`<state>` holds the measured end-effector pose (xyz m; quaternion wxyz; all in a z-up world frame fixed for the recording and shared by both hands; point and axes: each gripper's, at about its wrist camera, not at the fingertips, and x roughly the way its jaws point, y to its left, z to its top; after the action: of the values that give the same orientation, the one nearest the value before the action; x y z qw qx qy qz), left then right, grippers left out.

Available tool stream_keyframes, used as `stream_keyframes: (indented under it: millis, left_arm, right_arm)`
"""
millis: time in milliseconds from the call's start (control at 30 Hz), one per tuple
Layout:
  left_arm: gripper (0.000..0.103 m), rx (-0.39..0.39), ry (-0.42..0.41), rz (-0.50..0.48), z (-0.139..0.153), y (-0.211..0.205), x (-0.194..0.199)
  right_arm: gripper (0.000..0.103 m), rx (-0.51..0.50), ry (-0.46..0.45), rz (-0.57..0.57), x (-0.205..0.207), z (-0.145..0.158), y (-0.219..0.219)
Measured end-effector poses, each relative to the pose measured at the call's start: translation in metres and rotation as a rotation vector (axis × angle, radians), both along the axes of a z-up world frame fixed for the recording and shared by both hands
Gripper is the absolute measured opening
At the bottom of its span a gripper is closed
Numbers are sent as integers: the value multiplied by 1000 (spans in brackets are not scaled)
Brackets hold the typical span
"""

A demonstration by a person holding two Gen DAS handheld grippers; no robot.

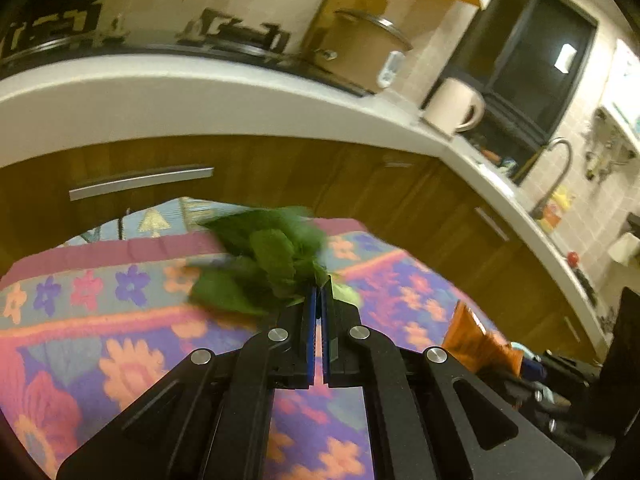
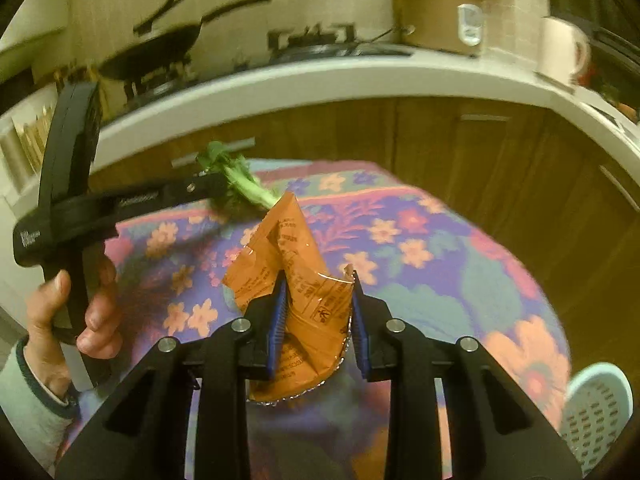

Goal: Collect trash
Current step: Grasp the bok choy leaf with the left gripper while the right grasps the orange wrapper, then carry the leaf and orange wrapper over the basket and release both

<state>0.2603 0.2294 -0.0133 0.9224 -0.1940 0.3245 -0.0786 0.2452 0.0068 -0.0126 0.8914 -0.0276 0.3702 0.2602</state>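
My left gripper [image 1: 319, 286] is shut on a bunch of green leafy vegetable scraps [image 1: 260, 258] and holds it above the flowered tablecloth [image 1: 120, 320]. In the right wrist view the left gripper [image 2: 218, 188] comes in from the left with the leafy bunch [image 2: 244, 184] in its tip. My right gripper [image 2: 318, 280] is shut on a crumpled orange snack wrapper [image 2: 292, 264] and holds it above the cloth. The wrapper also shows in the left wrist view [image 1: 476, 340] at the right.
A white kitchen counter [image 1: 200, 92] with wooden cabinets [image 1: 360, 176] curves behind the table. On it stand a stove with a pan [image 2: 160, 48], a pot [image 2: 436, 16] and a white kettle [image 1: 456, 106]. A pale perforated basket [image 2: 596, 408] sits at the lower right.
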Motion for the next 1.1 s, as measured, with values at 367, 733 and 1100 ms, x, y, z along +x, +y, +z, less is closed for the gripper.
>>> stream_keyframes:
  millis: [367,733,1100]
  left_arm:
    - [0,-3,-110,-107,44,-58,-65]
    - [0,28,-185,-311,81,-152,-102]
    - [0,44,-113,-522,49,-291,-86]
  right_arm:
    - [25,94,-23,-133,-58,19,-87]
    - [25,164,-44,-314,-103,19,-187]
    - [25,166,-4,-517,-119,-15,-289]
